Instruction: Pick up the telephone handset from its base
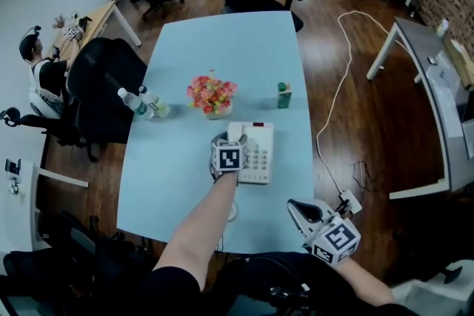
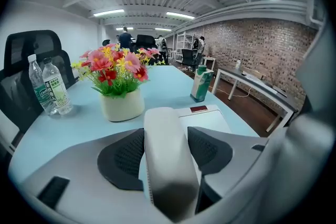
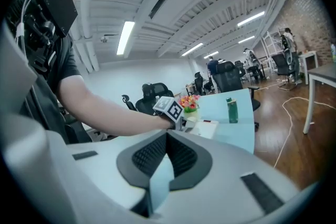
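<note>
- Telephone handset [image 2: 165, 160], white oblong plastic, lies on the left side of its white push-button base [image 1: 259, 153] on the light blue rectangular table [image 1: 222, 48].
- Our left gripper [image 1: 228, 150] straddles it with the jaws spread wide, a dark pad on either side, not clamped.
- Our right gripper [image 1: 295, 206] sits by the table's near right corner, jaws closed tip to tip on nothing.
- Beyond the base stand a white pot of pink and yellow flowers [image 1: 212, 95] and a small green bottle [image 1: 284, 95].
</note>
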The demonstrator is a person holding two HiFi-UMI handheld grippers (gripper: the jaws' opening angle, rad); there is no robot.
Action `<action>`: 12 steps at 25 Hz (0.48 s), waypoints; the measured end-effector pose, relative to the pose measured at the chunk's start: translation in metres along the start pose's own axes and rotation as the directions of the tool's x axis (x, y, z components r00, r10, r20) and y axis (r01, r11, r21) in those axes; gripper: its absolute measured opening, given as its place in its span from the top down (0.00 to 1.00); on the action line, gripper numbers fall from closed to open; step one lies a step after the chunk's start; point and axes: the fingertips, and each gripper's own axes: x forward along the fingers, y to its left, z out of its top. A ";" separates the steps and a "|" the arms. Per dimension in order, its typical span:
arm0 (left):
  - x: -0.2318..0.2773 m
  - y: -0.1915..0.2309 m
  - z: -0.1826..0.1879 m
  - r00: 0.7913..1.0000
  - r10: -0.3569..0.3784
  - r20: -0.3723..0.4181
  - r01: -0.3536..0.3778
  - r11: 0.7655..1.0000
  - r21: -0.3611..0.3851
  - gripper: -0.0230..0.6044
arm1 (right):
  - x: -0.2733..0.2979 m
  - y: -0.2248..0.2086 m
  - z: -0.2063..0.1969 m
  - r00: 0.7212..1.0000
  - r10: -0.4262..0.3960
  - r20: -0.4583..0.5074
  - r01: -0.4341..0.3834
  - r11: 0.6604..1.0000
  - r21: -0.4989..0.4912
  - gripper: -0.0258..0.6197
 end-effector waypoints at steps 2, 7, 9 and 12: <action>0.004 0.001 -0.004 1.000 0.003 -0.013 -0.004 1.000 -0.004 0.56 | -0.002 -0.002 -0.001 1.000 -0.011 -0.002 0.011 1.000 0.006 0.93; 0.006 -0.002 -0.005 1.000 -0.022 -0.019 0.021 0.999 -0.032 0.56 | -0.002 -0.004 -0.006 0.999 -0.032 -0.008 0.032 0.999 0.005 0.93; 0.003 -0.003 -0.005 0.999 -0.034 -0.018 0.033 0.998 -0.058 0.58 | -0.002 -0.001 -0.006 1.000 -0.031 -0.008 0.031 1.000 -0.001 0.93; -0.007 -0.003 -0.003 0.999 -0.053 -0.006 0.053 0.996 -0.076 0.58 | -0.002 0.006 -0.004 1.000 -0.028 -0.005 0.028 1.000 -0.005 0.93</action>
